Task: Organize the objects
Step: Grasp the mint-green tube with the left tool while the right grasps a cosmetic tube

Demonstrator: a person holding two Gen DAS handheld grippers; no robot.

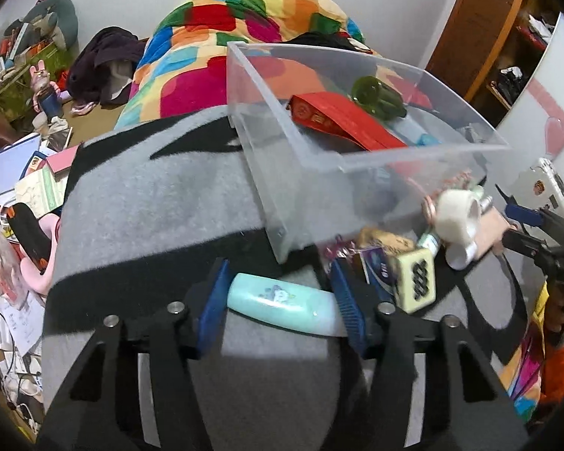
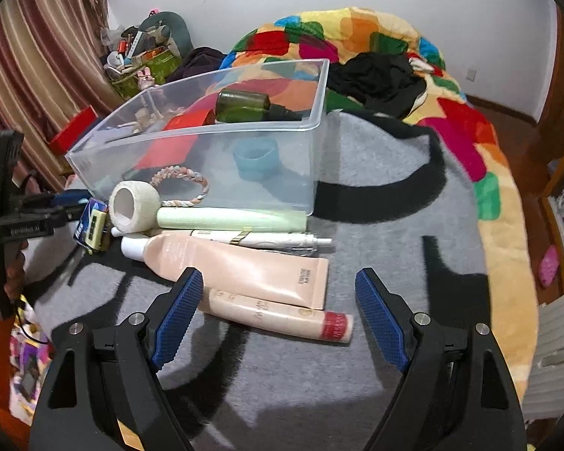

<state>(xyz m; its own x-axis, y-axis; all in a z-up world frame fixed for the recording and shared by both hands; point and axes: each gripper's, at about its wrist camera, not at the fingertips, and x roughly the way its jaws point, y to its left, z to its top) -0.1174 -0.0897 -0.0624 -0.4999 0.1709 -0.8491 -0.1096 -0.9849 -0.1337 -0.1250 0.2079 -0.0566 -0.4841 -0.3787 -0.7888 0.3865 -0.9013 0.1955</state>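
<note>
Clutter lies on a grey blanket (image 2: 357, 376) beside a clear plastic bin (image 1: 300, 173) that already holds a green bottle (image 1: 376, 101) and a red packet (image 1: 342, 122). Left gripper (image 1: 280, 297) clamps a mint-green case (image 1: 282, 302) crosswise — likely bound for the bin. Right gripper (image 2: 278, 315), jaws wide and empty, hovers over a pink tube (image 2: 244, 267), seemingly lining up a grasp.

The mint-green case (image 1: 282, 302) carries a small print, possibly floral, and the blanket (image 2: 376, 357) under it is grey with black markings. In the clear plastic bin (image 2: 191, 139) lie a dark green bottle (image 2: 244, 106) and a red packet (image 1: 342, 120). Beside it sit a peach-pink tube (image 2: 244, 267), a pale green tube (image 2: 229, 219) and a multicoloured patchwork quilt (image 2: 357, 37).
</note>
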